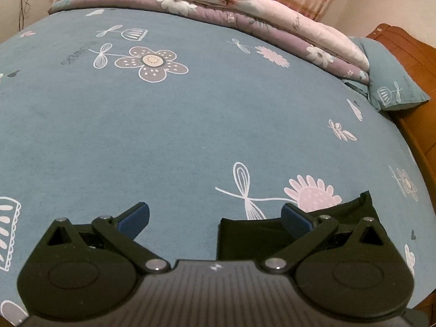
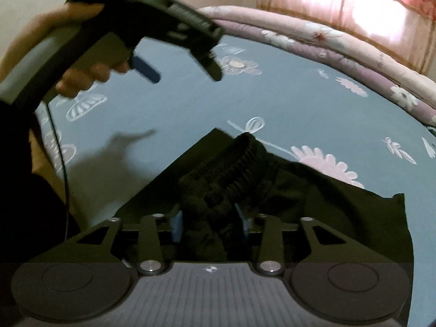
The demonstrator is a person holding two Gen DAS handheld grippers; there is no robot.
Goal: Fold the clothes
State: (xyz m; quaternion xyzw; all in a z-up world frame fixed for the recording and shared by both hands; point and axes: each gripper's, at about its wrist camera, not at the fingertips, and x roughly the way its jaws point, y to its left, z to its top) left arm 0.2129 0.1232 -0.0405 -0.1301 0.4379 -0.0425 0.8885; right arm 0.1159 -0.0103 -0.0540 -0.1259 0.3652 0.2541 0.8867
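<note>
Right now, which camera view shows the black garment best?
The right wrist view: the black garment fills the foreground, its ribbed band bunched in the right gripper. The left wrist view shows only corners of it behind one finger.

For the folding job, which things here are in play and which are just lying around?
In play: black garment; right gripper, garment bunched between its pads; left gripper, open and empty.

Lying around: folded floral quilt; pillow; blue flowered bedsheet; wooden bed frame.

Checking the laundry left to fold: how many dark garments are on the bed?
1: the black garment lies on the blue sheet, its ribbed waistband between the right gripper pads. More may lie out of view.
</note>
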